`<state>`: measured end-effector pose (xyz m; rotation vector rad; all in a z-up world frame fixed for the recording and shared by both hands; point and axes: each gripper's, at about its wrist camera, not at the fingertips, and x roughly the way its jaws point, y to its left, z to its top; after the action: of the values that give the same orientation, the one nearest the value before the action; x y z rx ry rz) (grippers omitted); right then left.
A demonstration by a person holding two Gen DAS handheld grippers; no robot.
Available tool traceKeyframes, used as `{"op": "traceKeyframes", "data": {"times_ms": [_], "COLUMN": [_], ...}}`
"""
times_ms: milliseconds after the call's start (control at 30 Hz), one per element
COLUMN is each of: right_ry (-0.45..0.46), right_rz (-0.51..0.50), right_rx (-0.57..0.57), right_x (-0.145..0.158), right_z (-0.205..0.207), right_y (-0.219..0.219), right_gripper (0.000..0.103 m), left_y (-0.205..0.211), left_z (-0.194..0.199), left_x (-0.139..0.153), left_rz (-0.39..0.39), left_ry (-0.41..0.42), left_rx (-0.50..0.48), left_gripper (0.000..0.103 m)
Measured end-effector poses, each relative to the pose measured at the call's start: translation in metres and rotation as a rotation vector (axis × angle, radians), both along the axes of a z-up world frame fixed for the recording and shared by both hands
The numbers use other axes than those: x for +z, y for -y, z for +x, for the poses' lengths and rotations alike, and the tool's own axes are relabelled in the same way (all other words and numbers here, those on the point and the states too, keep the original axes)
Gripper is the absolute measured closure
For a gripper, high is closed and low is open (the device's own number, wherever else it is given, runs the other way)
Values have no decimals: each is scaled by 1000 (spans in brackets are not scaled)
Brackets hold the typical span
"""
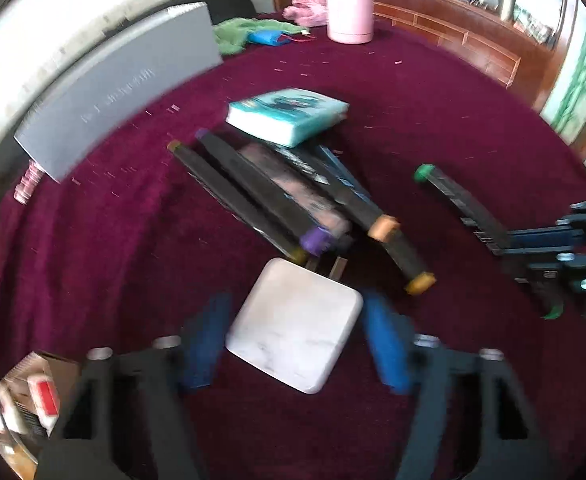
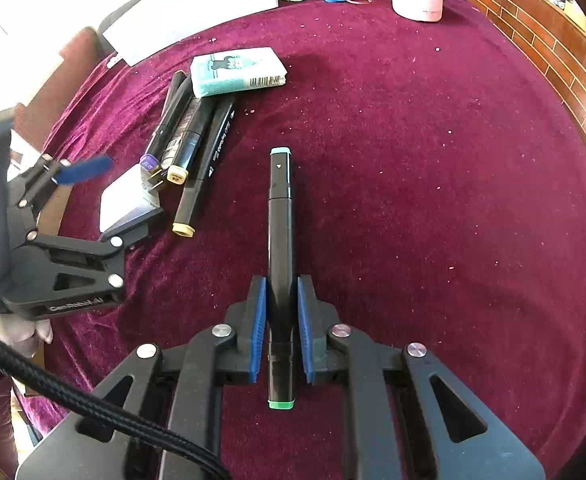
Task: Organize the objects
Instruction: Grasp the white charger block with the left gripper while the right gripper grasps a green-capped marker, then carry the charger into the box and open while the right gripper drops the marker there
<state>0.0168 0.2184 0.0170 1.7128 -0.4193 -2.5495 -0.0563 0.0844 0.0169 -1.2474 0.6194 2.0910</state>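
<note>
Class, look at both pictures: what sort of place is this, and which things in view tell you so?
Probably a room in a home, not a workshop. A table under a maroon velvet cloth holds art markers and a pink tumbler, with crumpled cloths nearby and a wooden sideboard of household clutter behind.

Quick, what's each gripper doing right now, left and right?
Left gripper: open, its blue pads either side of the white charger block, not pressing it.
Right gripper: shut on the green-capped black marker.

Maroon cloth (image 2: 413, 160), black green-capped marker (image 2: 280, 240)
</note>
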Motion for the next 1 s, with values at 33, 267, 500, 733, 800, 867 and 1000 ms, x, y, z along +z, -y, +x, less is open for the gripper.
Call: {"op": "traceKeyframes", "data": {"times_ms": [33, 267, 500, 733, 800, 867, 1000], "right_ry": [-3, -23, -32, -37, -37, -33, -45], "right_rz": [0, 25, -32, -80, -91, -97, -76], "right_rx": [-1, 6, -23, -44, -43, -42, -27], "right_x": [0, -1, -2, 2, 3, 6, 16], "right_z": [0, 0, 3, 19, 23, 28, 37], "right_y": [0, 4, -2, -6, -5, -4, 4], "right_gripper": [91, 90, 91, 91, 90, 90, 90], "left_y": [0, 8, 26, 44, 51, 59, 80], "left_z": [3, 20, 55, 81, 88, 94, 110], "left_x": [1, 8, 33, 56, 67, 74, 91], "left_rz": [-3, 43, 125, 199, 226, 257, 306], "left_ry": [-1, 13, -8, -53, -73, -83, -108], "left_rx": [-1, 89, 120, 140, 145, 150, 164], "left_gripper": [51, 62, 64, 64, 64, 64, 64]}}
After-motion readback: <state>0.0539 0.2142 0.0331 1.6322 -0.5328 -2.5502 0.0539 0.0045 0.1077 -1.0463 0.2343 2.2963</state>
